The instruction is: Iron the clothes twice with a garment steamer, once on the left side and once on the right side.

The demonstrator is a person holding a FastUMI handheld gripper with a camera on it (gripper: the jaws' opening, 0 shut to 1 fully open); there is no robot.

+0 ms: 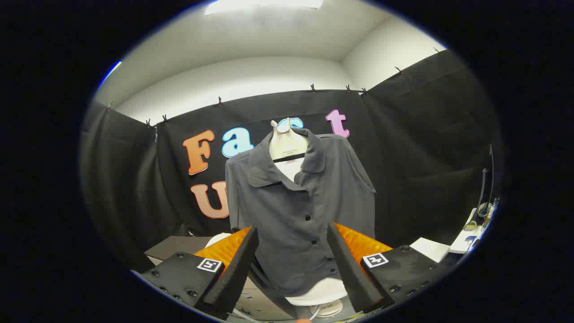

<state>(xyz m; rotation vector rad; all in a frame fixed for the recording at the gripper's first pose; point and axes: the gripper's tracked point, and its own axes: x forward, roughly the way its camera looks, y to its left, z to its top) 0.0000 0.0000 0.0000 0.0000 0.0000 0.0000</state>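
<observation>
Ahead, a dark grey button-front collared shirt (298, 211) hangs upright on a white mannequin torso (287, 143), facing the gripper (293, 233), whose fingers stand apart and empty; a white desk (430, 247) lies beside.

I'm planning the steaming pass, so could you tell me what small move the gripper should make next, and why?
Probably lower the gripper toward the base below the shirt to look for the steamer. Its jaws stand open and empty, spread either side of the grey button-up shirt on the mannequin, and no steamer can be made out yet, so no ironing can start.
</observation>
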